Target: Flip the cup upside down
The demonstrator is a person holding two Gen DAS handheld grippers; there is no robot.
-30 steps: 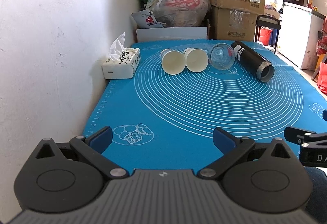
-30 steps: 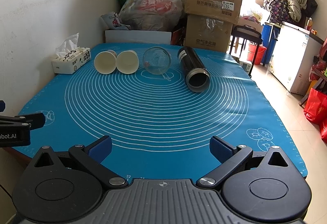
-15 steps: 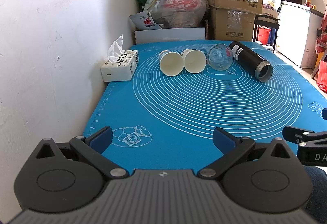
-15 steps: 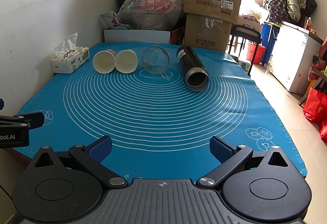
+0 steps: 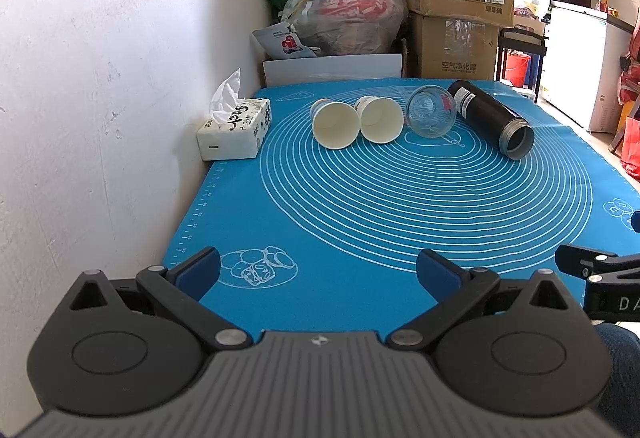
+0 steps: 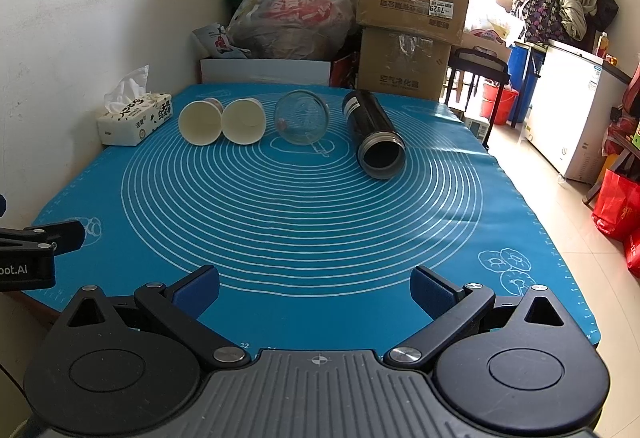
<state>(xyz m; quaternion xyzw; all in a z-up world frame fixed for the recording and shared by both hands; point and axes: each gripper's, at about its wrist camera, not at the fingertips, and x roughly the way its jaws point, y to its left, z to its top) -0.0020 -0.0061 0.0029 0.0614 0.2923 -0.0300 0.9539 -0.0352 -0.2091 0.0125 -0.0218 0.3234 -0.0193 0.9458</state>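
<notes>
While the four cups (image 5: 430, 111) lie on their sides in a row at the far end of the blue mat (image 5: 400, 206), unmoved from a second ago, both tools, left (image 5: 318, 272) and right (image 6: 314, 284), remain wide apart, empty, barely nearer; no cup chosen yet.

Two low wrist views from the near edge—both facing along the blue mat (image 5: 360, 222), side by side.

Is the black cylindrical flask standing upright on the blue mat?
No, the black cylindrical flask lies on its side on the blue mat, open mouth toward the camera.
</notes>
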